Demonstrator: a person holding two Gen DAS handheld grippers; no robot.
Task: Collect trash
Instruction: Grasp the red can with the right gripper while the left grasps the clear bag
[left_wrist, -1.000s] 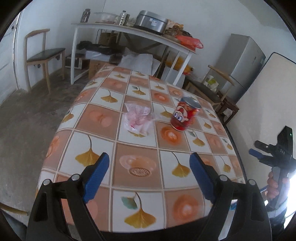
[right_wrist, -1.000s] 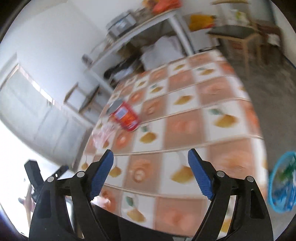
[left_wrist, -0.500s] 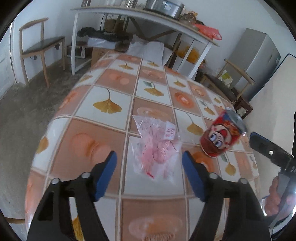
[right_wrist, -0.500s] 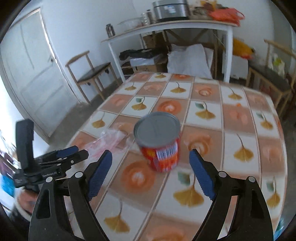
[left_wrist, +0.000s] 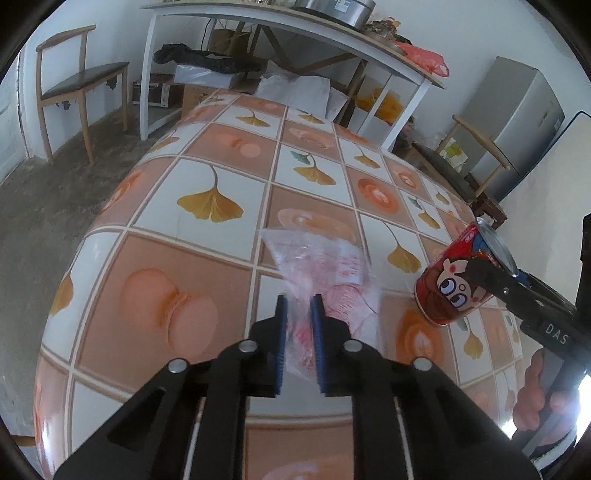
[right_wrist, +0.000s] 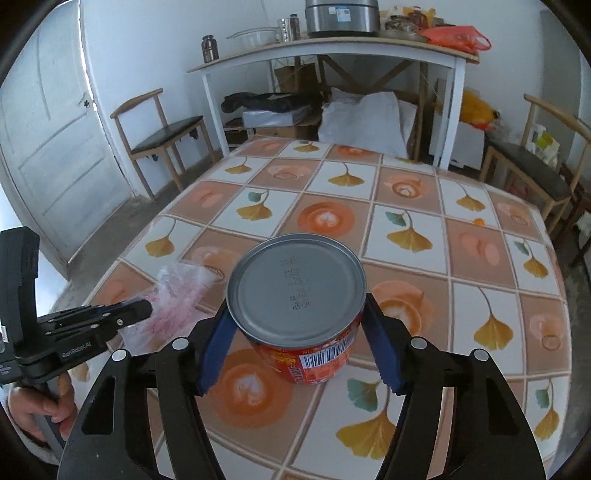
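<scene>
Crinkled clear plastic printed in pink, a flat wrapper bag (left_wrist: 325, 280), lies on the tiled-pattern oilcloth table (left_wrist: 207, 266), and its near end is pinched between the blue pads of the left gripper (left_wrist: 298, 325). Those jaws have just been closing and now stand almost together, with the film bunched in the narrow gap; the rest of the bag trails ahead of the fingertips and slightly to their right.

Further right, the squat red tin can with a cartoon face and grey metal lid (right_wrist: 299, 314) stands upright between the fingers of the right gripper (right_wrist: 299, 343). Its jaws have just been closing too, and the pads (right_wrist: 216, 347) lie against or just beside the can's sides; I cannot tell whether they press yet.

Both grasps are in hand at once, I judge: the bag taken, the can nearly. Next the right grip should firm up, then both hands lift straight and carry the trash off to a bin.
</scene>
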